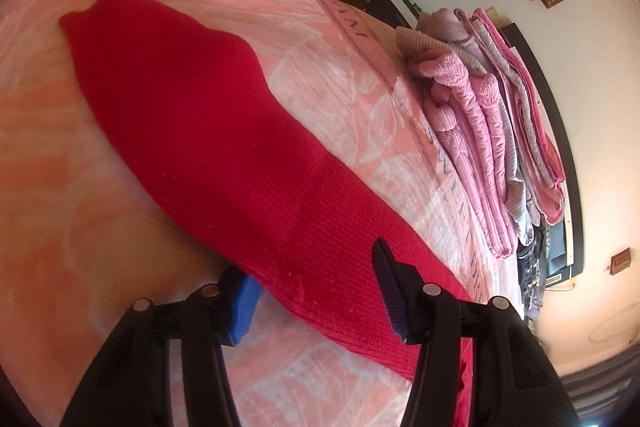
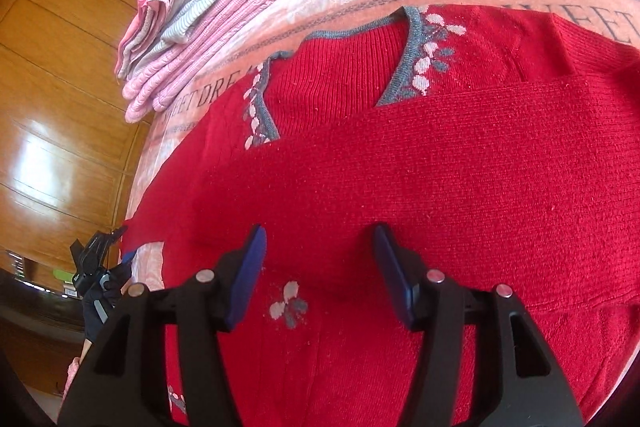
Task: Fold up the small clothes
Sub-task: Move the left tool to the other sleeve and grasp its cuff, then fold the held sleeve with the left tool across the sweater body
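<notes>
A red knitted sweater [image 1: 208, 131] lies spread on the pink blanket [image 1: 48, 147], one long part stretching away in the left wrist view. My left gripper [image 1: 308, 263] is open and straddles the sweater's near edge: one blue pad [image 1: 242, 307] sits partly hidden beside and under the edge, the other finger [image 1: 390, 287] rests over the knit. In the right wrist view the sweater [image 2: 440, 167] shows its grey V-neck trim [image 2: 404, 67] with white leaf motifs, a sleeve folded across the body. My right gripper [image 2: 320, 231] hovers open just above the red knit, gripping nothing.
A stack of folded pink and grey clothes [image 1: 488, 131] [image 2: 200, 15] sits on the bed beside the sweater. A dark headboard [image 1: 560, 131] and white wall lie behind it. Wooden wardrobe doors [image 2: 60, 107] stand past the bed edge, where a gloved hand [image 2: 98, 299] shows.
</notes>
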Tool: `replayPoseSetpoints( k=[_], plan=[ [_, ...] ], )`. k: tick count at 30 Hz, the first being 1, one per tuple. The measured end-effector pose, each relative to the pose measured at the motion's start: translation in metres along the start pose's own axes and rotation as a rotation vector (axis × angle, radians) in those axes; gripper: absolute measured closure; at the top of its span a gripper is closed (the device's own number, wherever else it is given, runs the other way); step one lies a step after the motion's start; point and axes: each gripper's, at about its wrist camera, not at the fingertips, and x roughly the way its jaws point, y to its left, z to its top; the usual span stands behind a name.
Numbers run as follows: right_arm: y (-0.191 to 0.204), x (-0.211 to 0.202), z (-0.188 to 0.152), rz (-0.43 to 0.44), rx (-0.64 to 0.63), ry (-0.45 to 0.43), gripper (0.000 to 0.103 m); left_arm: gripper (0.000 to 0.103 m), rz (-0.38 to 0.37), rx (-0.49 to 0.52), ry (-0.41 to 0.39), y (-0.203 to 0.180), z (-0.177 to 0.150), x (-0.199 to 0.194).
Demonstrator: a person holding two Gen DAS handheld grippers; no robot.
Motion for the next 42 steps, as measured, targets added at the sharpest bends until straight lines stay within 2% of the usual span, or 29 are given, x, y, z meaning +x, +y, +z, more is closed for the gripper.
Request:
replayPoseSetpoints(
  k=[4, 10, 12, 14, 17, 21, 24, 27, 31, 38, 42],
  plan=[
    [0.0, 0.002, 0.001, 0.0, -0.006, -0.007, 0.047, 0.05, -0.012, 0.026, -0.01, 0.006, 0.004, -0.005],
    [0.002, 0.003, 0.0, -0.011, -0.015, -0.013, 0.046, 0.053, -0.004, -0.007, -0.074, 0.024, 0.023, -0.01],
    [0.004, 0.004, -0.001, -0.017, -0.032, -0.013, 0.046, 0.062, 0.008, 0.015, -0.087, 0.025, 0.026, -0.009],
    [0.004, 0.004, -0.002, -0.018, -0.041, -0.014, 0.046, 0.077, 0.02, 0.034, -0.101, 0.027, 0.028, -0.008],
    [0.003, 0.004, -0.003, -0.009, -0.034, -0.013, 0.046, 0.091, 0.008, 0.034, -0.118, 0.032, 0.031, -0.008],
    [0.001, -0.001, -0.006, -0.002, -0.028, -0.01, 0.047, 0.098, -0.001, 0.073, -0.15, 0.025, 0.03, -0.013],
    [0.0, -0.009, -0.009, -0.004, -0.027, -0.014, 0.046, 0.098, -0.01, 0.119, -0.183, 0.005, 0.024, -0.02],
    [-0.001, -0.018, -0.009, -0.013, -0.034, -0.026, 0.045, 0.099, -0.036, 0.215, -0.204, -0.03, 0.011, -0.024],
    [-0.01, -0.034, -0.01, -0.016, -0.026, -0.045, 0.045, 0.099, -0.105, 0.328, -0.204, -0.082, -0.019, -0.025],
    [-0.039, -0.062, -0.017, -0.032, 0.007, -0.066, 0.045, 0.099, -0.23, 0.525, -0.125, -0.169, -0.097, -0.011],
    [-0.059, -0.076, -0.024, -0.04, 0.033, -0.074, 0.045, 0.099, -0.265, 0.594, -0.078, -0.203, -0.14, 0.002]
  ],
)
